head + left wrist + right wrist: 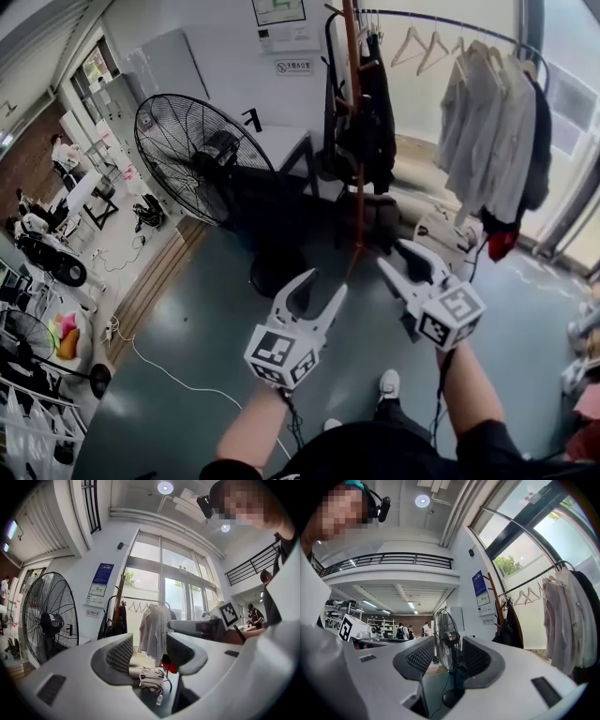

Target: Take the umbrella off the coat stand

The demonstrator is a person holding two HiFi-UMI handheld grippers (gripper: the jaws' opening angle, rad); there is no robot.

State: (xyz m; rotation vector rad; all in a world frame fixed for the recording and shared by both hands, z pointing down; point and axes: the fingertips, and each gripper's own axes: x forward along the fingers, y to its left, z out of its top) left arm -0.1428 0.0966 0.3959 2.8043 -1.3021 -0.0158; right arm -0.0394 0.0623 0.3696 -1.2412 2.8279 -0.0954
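The brown wooden coat stand (354, 112) rises straight ahead of me, with dark things (375, 103) hanging from its pegs. I cannot tell the umbrella apart from the dark clothing there. My left gripper (323, 286) is held level over the floor short of the stand, open, with nothing between its fingers. My right gripper (391, 254) is beside it, a little nearer the stand, open and empty too. The left gripper view (150, 651) shows the stand (117, 616) far off to the left. The right gripper view (443, 653) has the stand (499, 616) off to the right.
A big black floor fan (202, 159) stands left of the stand, its round base (277, 272) just ahead of my left gripper. A clothes rail with shirts (497, 122) is at the right. A pale bag (441, 234) lies on the floor below it. A white cable (178, 375) crosses the floor.
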